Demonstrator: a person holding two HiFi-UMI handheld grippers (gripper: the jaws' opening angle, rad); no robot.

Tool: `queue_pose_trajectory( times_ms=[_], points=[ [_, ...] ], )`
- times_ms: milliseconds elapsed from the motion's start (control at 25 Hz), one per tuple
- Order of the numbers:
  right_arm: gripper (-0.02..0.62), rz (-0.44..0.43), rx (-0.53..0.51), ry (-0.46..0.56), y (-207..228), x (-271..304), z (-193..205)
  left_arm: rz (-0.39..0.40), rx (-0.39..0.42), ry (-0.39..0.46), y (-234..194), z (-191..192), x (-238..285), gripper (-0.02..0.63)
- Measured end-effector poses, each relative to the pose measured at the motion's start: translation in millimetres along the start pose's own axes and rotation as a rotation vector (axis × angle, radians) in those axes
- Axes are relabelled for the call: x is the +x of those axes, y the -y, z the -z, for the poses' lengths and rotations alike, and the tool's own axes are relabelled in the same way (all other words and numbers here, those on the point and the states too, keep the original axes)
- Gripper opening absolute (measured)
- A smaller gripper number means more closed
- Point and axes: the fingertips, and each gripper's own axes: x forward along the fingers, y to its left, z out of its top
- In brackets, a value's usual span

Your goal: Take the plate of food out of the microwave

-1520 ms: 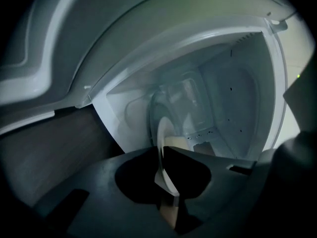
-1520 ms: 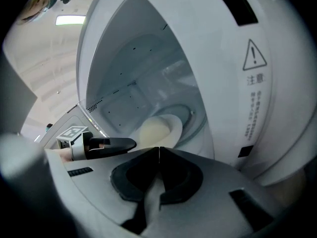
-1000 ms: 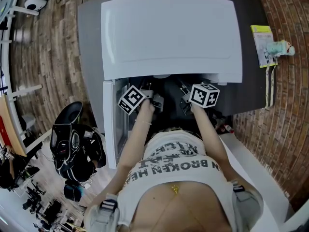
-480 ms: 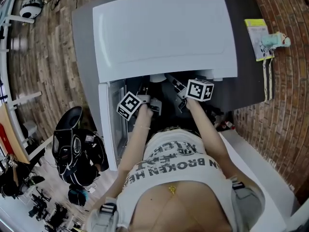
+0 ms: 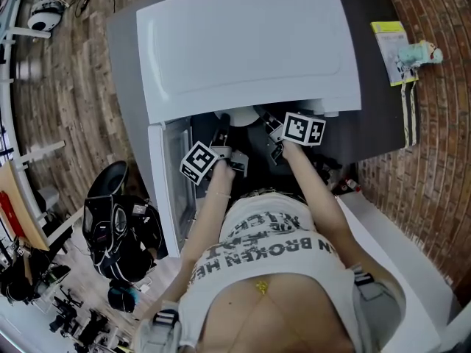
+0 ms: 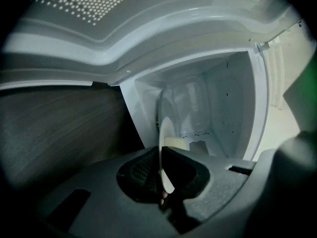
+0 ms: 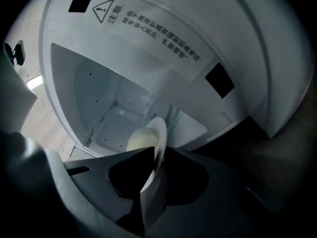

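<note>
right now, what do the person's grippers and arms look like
The left gripper and right gripper are dark grey moulded plastic. The left cube and right cube are white with black square markers. No sleeves show on the left arm or right arm. The white top has black lettering.

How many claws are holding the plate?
2. The left claw pinches one side of the plate by its rim. The right claw, whose jaws have just been closing, pinches the other side. The plate is at the microwave's open front.
</note>
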Motion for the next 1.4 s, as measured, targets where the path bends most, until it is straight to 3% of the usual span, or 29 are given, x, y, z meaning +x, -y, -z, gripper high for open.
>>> queue_pose_trajectory(
  times_ms=[1400],
  points=[
    [0.063,-0.017,-0.060,0.031,-23.2,-40.3,6.5,0.074,0.091,0.028,28.5,20.5,-31.6,0.025]
  ],
)
